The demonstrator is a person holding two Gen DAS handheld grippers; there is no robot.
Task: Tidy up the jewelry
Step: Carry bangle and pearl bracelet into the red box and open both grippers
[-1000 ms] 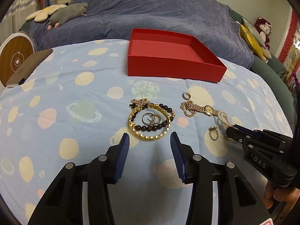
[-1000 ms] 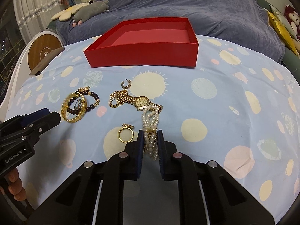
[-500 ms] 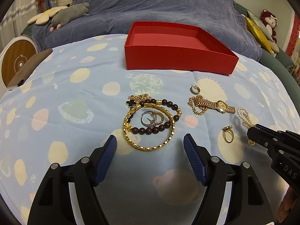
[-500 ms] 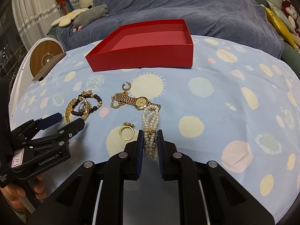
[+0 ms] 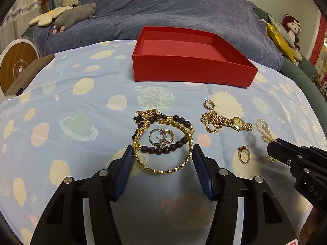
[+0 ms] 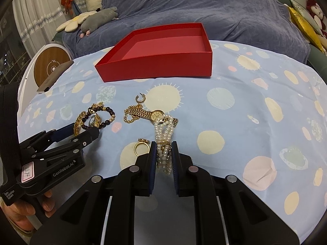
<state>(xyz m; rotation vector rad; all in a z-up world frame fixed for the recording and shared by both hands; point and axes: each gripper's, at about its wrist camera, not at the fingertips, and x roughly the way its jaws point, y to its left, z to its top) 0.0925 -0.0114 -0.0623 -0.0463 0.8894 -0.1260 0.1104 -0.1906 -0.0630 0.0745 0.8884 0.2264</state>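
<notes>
— So what covers the desk (image 5: 81, 110)?
— Planet-print blue cloth; a blue sofa (image 5: 163, 10) behind.
— Open room?
— Left and right edges.
— The red box (image 5: 190, 69)?
— Empty.
— Grippers?
— Left hand-held gripper (image 5: 162, 159) just narrowed, flanking the gold bangle (image 5: 163, 155); right hand-held gripper (image 6: 163, 159) pinches the pearl bracelet (image 6: 163, 140).

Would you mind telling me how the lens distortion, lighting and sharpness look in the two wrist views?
Left wrist view: strong fisheye bend with dark corners, dim warm light, the gold bangle sharp, soft shadow beside the gold ring. Right wrist view: same curved edges, the red box evenly lit without glare, the pearl bracelet crisp, near finger bases slightly soft.
</notes>
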